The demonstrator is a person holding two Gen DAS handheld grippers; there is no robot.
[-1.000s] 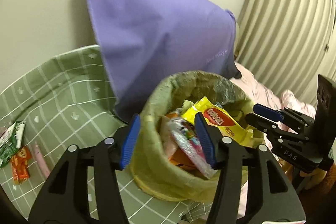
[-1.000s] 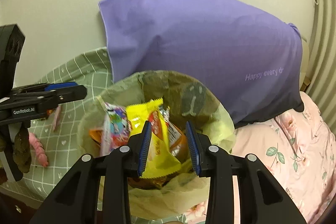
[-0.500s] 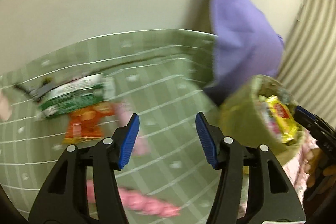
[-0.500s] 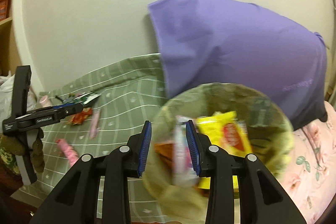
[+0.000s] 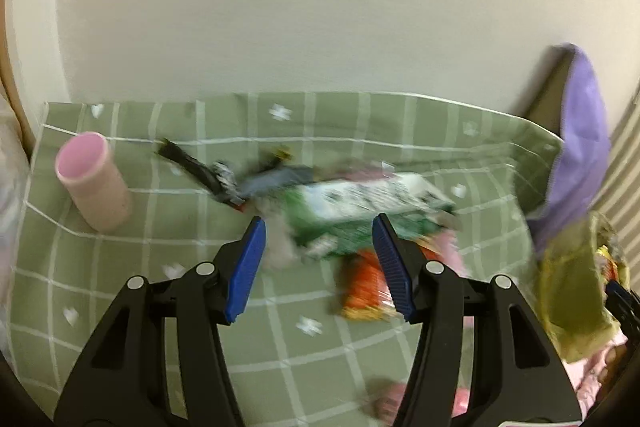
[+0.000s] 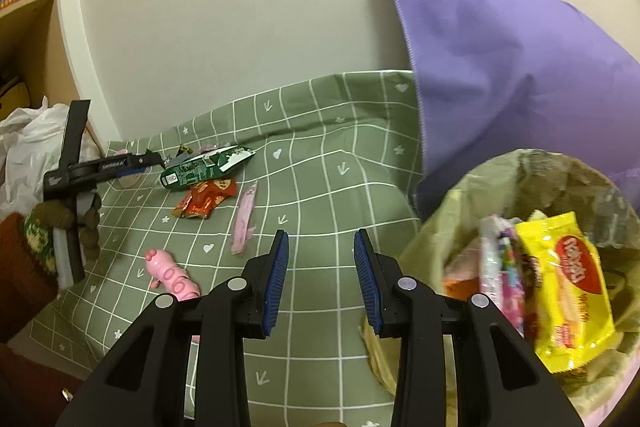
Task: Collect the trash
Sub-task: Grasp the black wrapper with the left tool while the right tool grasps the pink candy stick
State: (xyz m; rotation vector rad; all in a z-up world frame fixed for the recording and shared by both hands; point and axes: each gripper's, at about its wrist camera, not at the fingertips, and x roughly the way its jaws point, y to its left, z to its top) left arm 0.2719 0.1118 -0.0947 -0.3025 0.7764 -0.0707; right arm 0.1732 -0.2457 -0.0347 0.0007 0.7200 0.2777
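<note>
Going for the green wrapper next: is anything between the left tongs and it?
Nothing visible. The left tongs stand open and empty, and the green wrapper lies just beyond their tips on the checked green sheet, uncovered. An orange wrapper lies beside it, partly tucked under its near edge.

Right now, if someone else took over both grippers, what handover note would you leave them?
Left gripper: open, empty, aimed at the green wrapper on the green checked sheet.
Right gripper: open, empty, over bare sheet beside the trash bag.
Done: the bag already holds several wrappers, including a yellow snack pack.
Left on the sheet: the green wrapper, the red-orange wrapper beside it, the pink wrapper, small dark bits behind the green one.
The pink toy and pink cup may not be trash; check first.
</note>
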